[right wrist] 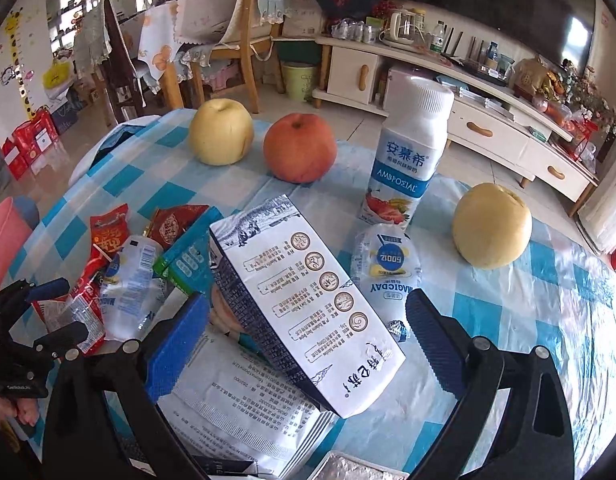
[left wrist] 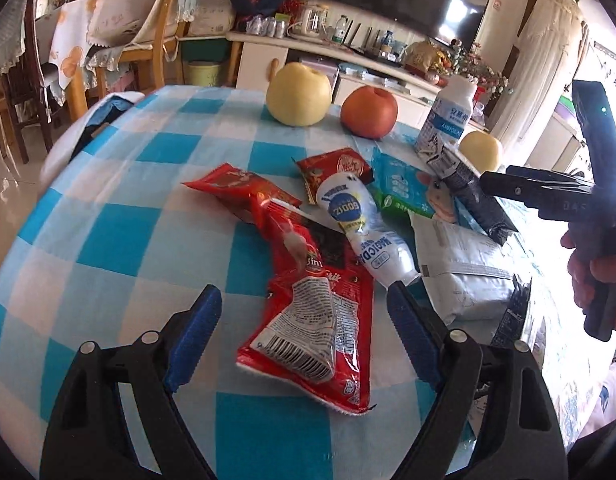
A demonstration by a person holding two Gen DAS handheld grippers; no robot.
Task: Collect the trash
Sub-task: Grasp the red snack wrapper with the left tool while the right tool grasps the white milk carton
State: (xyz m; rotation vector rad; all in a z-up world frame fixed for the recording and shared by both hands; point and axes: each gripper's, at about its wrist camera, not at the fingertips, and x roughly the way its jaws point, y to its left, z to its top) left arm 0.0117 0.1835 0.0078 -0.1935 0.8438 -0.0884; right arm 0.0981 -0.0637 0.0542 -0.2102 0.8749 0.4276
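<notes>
Nothing looks collected yet — the trash lies in a loose heap on the checked tablecloth (left wrist: 119,236): a red wrapper (left wrist: 308,312), a flattened white pouch (left wrist: 364,224), a green-and-blue packet (left wrist: 404,188), a dark milk carton (right wrist: 303,312) and a silver bag (right wrist: 235,412), with no bin that I can pick out. The left gripper (left wrist: 303,328) hangs wide open around the red wrapper's near end, pads clear of it. The right gripper (right wrist: 308,344) is open astride the carton, gripping nothing — so every piece is still to be lifted, while the fruit and the upright bottle (right wrist: 408,152) presumably stay.
</notes>
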